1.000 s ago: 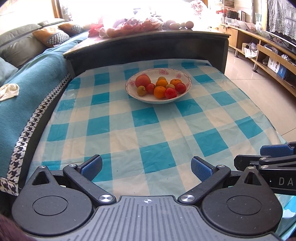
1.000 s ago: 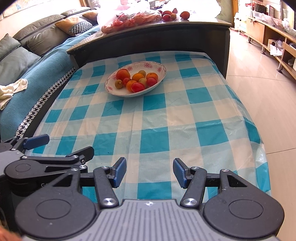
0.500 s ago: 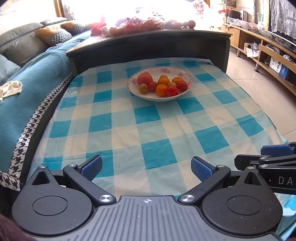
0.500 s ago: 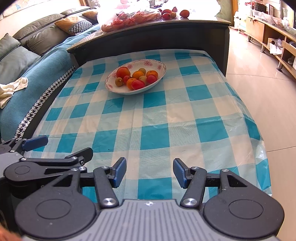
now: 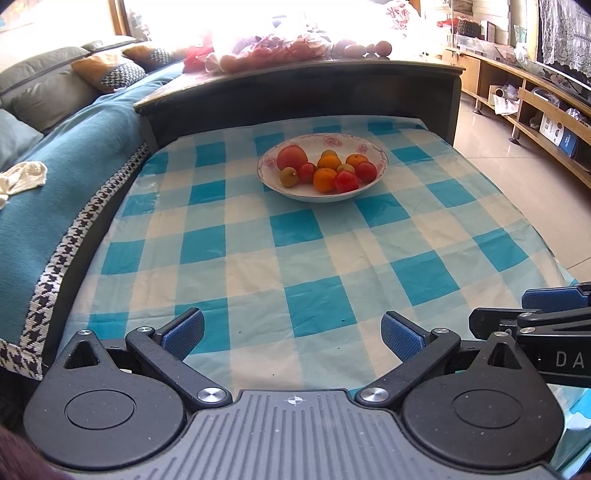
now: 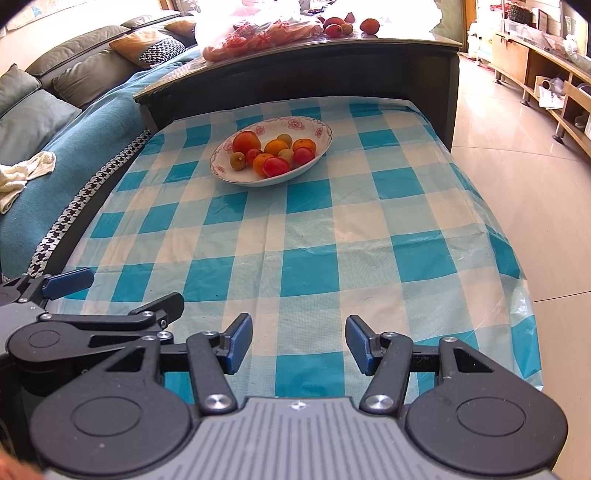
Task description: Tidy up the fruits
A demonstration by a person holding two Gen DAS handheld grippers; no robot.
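Note:
A white flowered bowl (image 5: 380, 157) (image 6: 327, 131) sits at the far middle of a blue checked table. It holds several fruits: a peach (image 5: 291, 157), oranges (image 5: 325, 180), red tomatoes (image 5: 346, 181) and small green fruits (image 5: 288, 177). My left gripper (image 5: 292, 334) is open and empty above the near table edge, far from the bowl. My right gripper (image 6: 299, 343) is open and empty, also near the front edge. Each gripper shows at the side of the other's view.
The checked tablecloth (image 5: 303, 258) covers a low table. Behind it stands a dark raised counter (image 5: 303, 92) with a plastic bag of fruit (image 6: 258, 35) and loose fruits (image 6: 369, 25). A teal-covered sofa (image 5: 55, 166) lies left. Tiled floor and wooden shelves (image 5: 535, 96) lie right.
Both grippers have moved slightly forward toward the bowl, which now looks a little nearer. Both jaws stay open.

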